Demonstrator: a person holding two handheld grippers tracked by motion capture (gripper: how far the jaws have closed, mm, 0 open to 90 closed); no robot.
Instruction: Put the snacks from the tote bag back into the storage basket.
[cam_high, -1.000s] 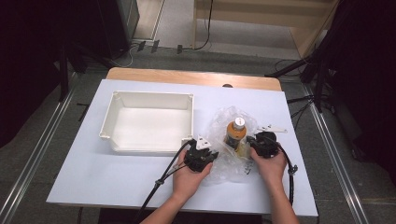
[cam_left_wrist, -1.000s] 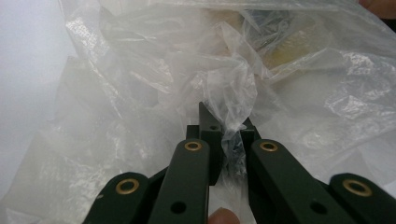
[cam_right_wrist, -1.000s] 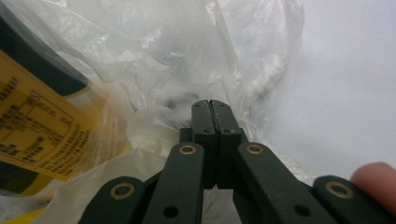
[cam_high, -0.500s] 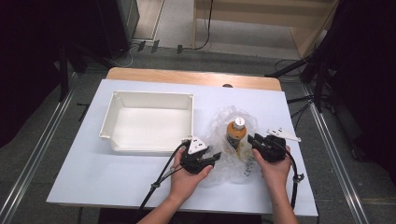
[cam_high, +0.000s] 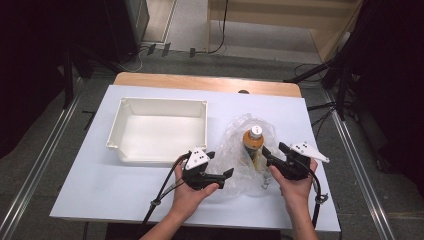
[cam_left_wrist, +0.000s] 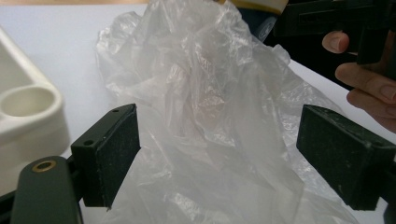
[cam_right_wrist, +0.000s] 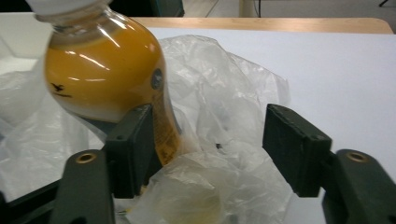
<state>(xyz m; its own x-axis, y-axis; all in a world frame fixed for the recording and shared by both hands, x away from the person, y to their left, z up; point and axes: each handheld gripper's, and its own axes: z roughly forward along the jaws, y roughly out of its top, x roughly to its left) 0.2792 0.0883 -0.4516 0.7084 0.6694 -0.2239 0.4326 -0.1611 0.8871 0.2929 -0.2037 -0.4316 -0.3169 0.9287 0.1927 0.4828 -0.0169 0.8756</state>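
We see a clear plastic bag (cam_high: 240, 160) lying crumpled on the white counter (cam_high: 100, 185), right of the middle and near the front edge. Inside the bag stands a bottle (cam_high: 253, 145), upright, with a white cap and orange liquid; the bag is open around its neck. In the right gripper view the bottle (cam_right_wrist: 107, 79) is nearly full, and loose plastic (cam_right_wrist: 224, 154) lies under and beside it.

The left hand-held gripper (cam_high: 220, 176) is at the left edge of the bag. Its jaws have just been opening and now stand wide; in the left gripper view the plastic (cam_left_wrist: 210, 116) is between them, but the pads do not press on it. The right hand-held gripper (cam_high: 272, 156) is just right of the bottle. Its jaws also have just been opening and are wide, with only loose plastic between.

Left of the bag, close beside it, we see a white tray (cam_high: 120, 145) with low walls. Nothing lies in it.
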